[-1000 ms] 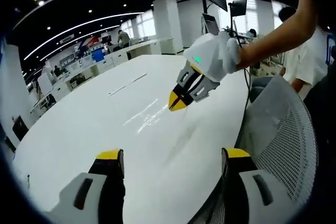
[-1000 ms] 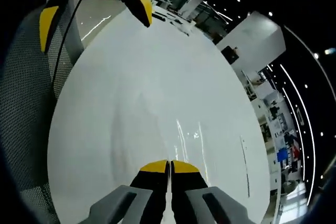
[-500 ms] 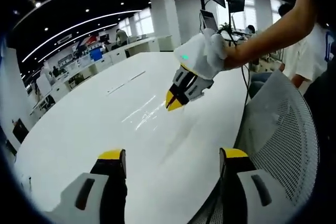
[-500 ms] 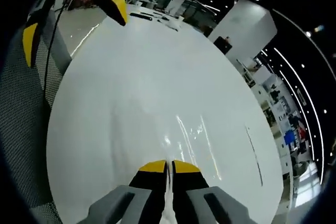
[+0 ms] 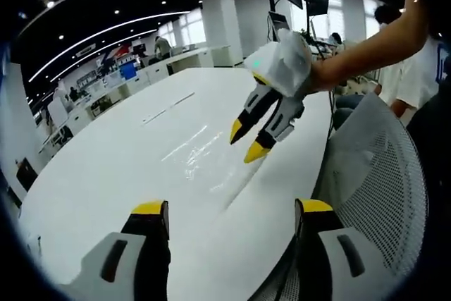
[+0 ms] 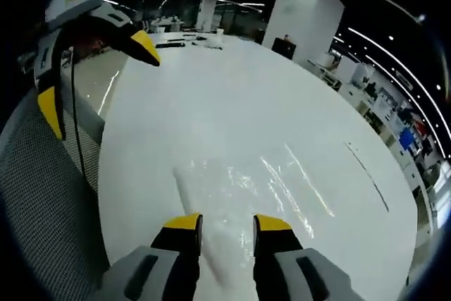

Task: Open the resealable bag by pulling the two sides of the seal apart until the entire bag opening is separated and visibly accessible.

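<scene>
I judge the task barely begun, or at most between grips; the clear resealable bag (image 6: pixel 239 188) lies flat on the white table (image 6: pixel 211 75), a glossy, crinkled sheet just ahead of my right gripper (image 6: pixel 227 223), and I hold no part of it; in the left gripper view the same bag (image 5: pixel 201 156) shows as a streak of glare on the table (image 5: pixel 106 167), between my two tools. Whether its seal is parted I cannot tell; the film is too clear and too bright with reflections to show a mouth, so I take the opening as not yet visibly accessible.

My right gripper (image 5: pixel 255 139) hangs just above the bag with its yellow-tipped jaws a narrow way apart and nothing between them; my left gripper (image 5: pixel 229 209) stands with its jaws wide and bare, the table showing between them, and it appears again (image 6: pixel 95 75) at the table's edge by the mesh chair (image 6: pixel 49 202).

What is left, as I judge it: take one side of the seal in each tool, then draw them apart along the whole mouth.

As for contents, I make out nothing inside the bag; it looks flat.
</scene>
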